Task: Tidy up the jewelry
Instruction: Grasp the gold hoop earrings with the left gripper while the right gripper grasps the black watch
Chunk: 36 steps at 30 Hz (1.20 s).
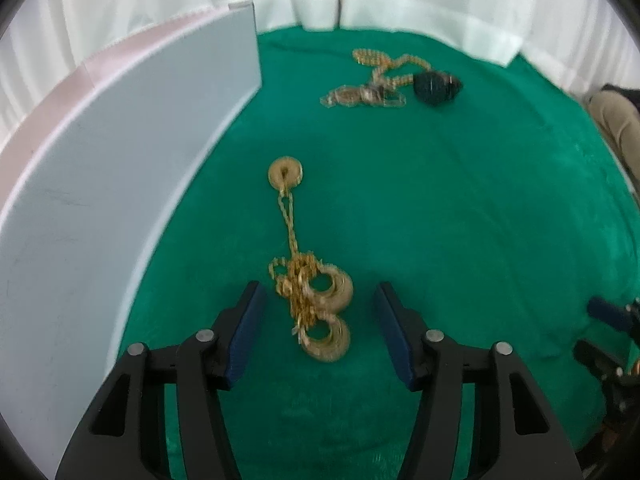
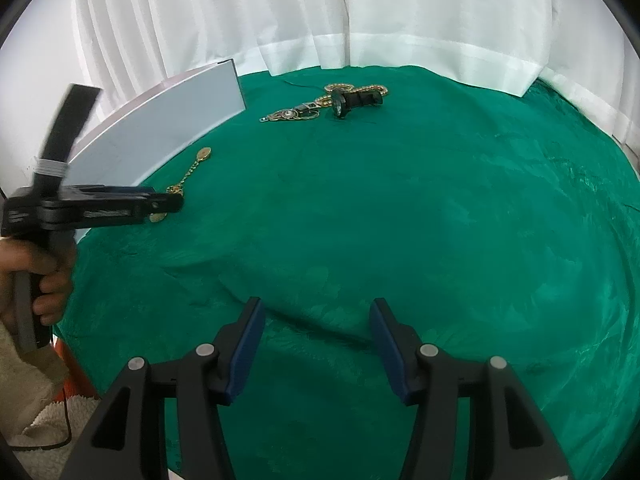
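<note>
Clearly the gold chain (image 1: 310, 300) is light, limp and slippery; grip its bunched middle. Left gripper (image 1: 320, 300) straddles it, spread, pads not touching; right gripper (image 2: 316, 320) is spread, empty.

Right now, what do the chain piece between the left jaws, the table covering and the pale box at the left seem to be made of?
Gold chain: looks like gold-toned metal, with linked chain and textured round discs; real gold or plating can't be told.
Green cloth: soft fabric, with wrinkles and a faint woven pattern.
Pale box: smooth matte wall, probably card or plastic.
</note>
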Motion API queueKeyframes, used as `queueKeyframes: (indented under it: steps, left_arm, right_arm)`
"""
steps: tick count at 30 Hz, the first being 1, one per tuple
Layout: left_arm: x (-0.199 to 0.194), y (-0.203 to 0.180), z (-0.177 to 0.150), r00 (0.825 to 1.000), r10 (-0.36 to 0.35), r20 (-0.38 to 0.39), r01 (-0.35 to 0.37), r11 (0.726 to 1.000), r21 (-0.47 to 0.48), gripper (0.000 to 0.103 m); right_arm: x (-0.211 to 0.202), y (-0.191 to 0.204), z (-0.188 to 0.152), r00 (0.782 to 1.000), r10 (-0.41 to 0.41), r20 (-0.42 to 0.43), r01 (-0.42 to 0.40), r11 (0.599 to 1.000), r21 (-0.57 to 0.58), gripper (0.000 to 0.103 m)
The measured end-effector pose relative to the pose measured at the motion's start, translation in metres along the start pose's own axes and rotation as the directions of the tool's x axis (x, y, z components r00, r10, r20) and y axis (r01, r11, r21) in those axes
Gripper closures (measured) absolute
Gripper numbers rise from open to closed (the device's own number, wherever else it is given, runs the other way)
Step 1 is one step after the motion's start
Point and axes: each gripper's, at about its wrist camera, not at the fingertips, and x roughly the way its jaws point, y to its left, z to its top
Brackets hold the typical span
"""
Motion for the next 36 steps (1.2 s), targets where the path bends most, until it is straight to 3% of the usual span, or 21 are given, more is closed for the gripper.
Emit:
queueKeyframes:
  steps: [1, 3, 7, 11, 17, 20, 24, 26, 28, 31, 36]
  left_arm:
    - [0.0, 0.001, 0.001, 1.0, -0.004, 0.005, 0.004, 1.0, -0.004, 0.07]
    - [0.0, 0.005, 0.003, 1.0, -0.024, 0.007, 0.024, 0.999, -0.026, 0.077]
    - [-0.012, 0.017, 0.007, 0.993, -0.106, 0.046, 0.11, 0.99, -0.09, 0.078]
    - [-0.044, 0.031, 0.016, 0.973, -0.205, 0.109, 0.221, 0.963, -0.158, 0.078]
    - [-0.089, 0.043, 0.027, 0.952, -0.24, 0.192, 0.271, 0.95, -0.156, 0.078]
    - [-0.095, 0.047, 0.025, 0.949, -0.243, 0.201, 0.277, 0.947, -0.161, 0.078]
    - [-0.093, 0.048, 0.017, 0.95, -0.243, 0.195, 0.276, 0.947, -0.166, 0.078]
    - [-0.093, 0.052, 0.011, 0.951, -0.243, 0.19, 0.277, 0.944, -0.179, 0.078]
    - [-0.091, 0.058, 0.005, 0.951, -0.246, 0.185, 0.282, 0.939, -0.198, 0.078]
    - [-0.087, 0.065, -0.002, 0.953, -0.245, 0.179, 0.281, 0.936, -0.212, 0.078]
    - [-0.082, 0.072, -0.001, 0.953, -0.242, 0.185, 0.281, 0.933, -0.225, 0.078]
  right_arm:
    - [0.0, -0.001, 0.0, 1.0, -0.001, 0.001, 0.001, 1.0, 0.001, 0.047]
    - [0.0, -0.003, 0.0, 1.0, -0.003, 0.005, 0.003, 1.0, 0.005, 0.047]
    - [-0.001, -0.008, 0.001, 1.0, 0.0, 0.006, 0.0, 1.0, 0.023, 0.047]
    - [-0.003, -0.015, 0.011, 1.0, 0.019, 0.001, -0.019, 0.999, 0.05, 0.047]
    - [0.003, -0.023, 0.059, 0.996, 0.084, -0.016, -0.082, 0.995, 0.062, 0.047]
    - [0.024, -0.026, 0.09, 0.98, 0.186, -0.065, -0.178, 0.976, 0.122, 0.047]
    - [0.068, -0.014, 0.138, 0.944, 0.309, -0.119, -0.287, 0.942, 0.173, 0.047]
    - [0.086, -0.01, 0.161, 0.949, 0.293, -0.119, -0.266, 0.943, 0.201, 0.048]
    - [0.091, -0.024, 0.184, 0.968, 0.244, -0.066, -0.214, 0.93, 0.3, 0.051]
    - [0.106, -0.061, 0.208, 0.986, 0.163, -0.041, -0.121, 0.857, 0.502, 0.051]
    - [0.154, -0.086, 0.215, 0.974, 0.188, -0.13, -0.063, 0.766, 0.64, 0.051]
